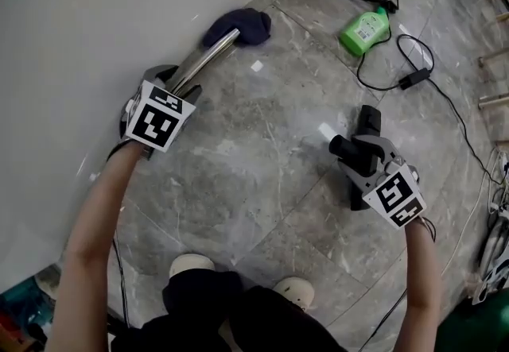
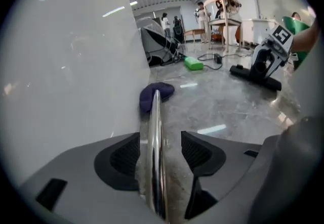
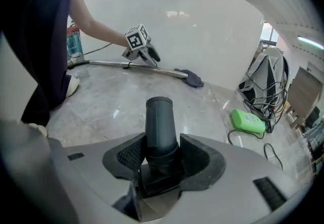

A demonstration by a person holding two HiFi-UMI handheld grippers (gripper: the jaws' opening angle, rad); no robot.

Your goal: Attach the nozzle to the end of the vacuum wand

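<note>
Though perhaps loose, wand [image 2: 155,142] between jaws.

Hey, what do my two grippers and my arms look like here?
Both the left gripper and right gripper have grey plastic bodies, black textured pads and a white cube with black square markers. No sleeves cover the forearms.

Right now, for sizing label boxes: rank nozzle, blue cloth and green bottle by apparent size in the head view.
1. nozzle, partly under the right gripper.
2. blue cloth and green bottle: about alike, so unranked.
</note>
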